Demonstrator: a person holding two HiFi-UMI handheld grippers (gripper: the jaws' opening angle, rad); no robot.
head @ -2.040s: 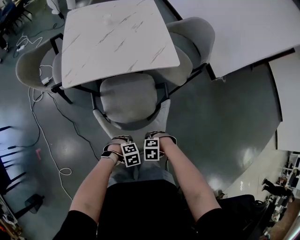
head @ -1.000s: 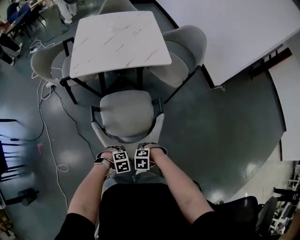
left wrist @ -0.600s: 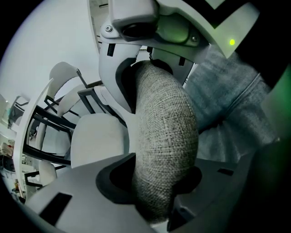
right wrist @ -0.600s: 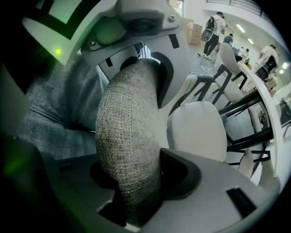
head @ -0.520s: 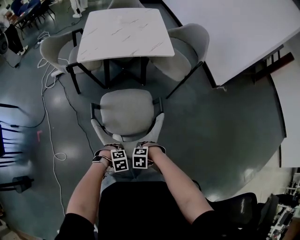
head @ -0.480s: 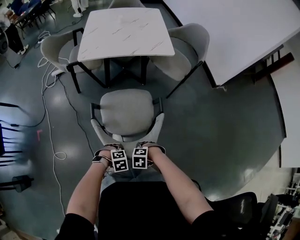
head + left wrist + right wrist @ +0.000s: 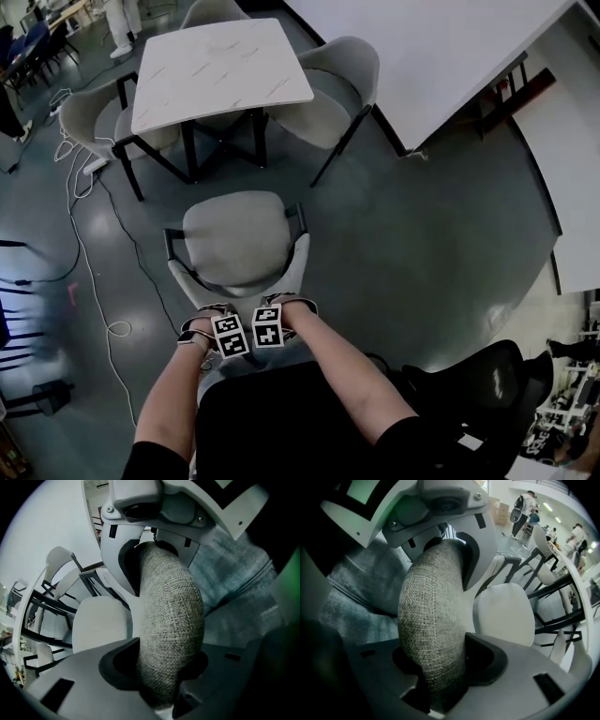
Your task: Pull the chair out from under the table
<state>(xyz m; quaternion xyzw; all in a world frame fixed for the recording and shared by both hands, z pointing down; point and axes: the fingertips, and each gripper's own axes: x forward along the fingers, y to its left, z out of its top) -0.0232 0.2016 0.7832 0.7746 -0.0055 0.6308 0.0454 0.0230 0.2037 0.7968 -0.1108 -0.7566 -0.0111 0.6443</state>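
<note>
The grey fabric chair (image 7: pixel 234 244) stands on the floor with its whole seat out from under the white marble-top table (image 7: pixel 216 61). A strip of floor shows between the two. My left gripper (image 7: pixel 228 330) and right gripper (image 7: pixel 271 323) sit side by side on the top edge of the backrest, pointing steeply down. In the left gripper view, the left gripper (image 7: pixel 164 611) is shut on the woven grey backrest (image 7: pixel 171 620). In the right gripper view, the right gripper (image 7: pixel 436 616) is shut on that same backrest (image 7: pixel 431 620), and the pale seat (image 7: pixel 504 613) shows beyond.
Other grey chairs stand round the table at its right (image 7: pixel 342 84), left (image 7: pixel 80 117) and far side (image 7: pixel 211 9). White cables (image 7: pixel 84 234) trail over the floor at the left. A large white tabletop (image 7: pixel 422 47) fills the upper right. A black office chair (image 7: pixel 487 375) stands behind at the lower right.
The chair has slid away from the table toward me, with both grippers still on its backrest. The seat, earlier half under the tabletop, now stands wholly out.
</note>
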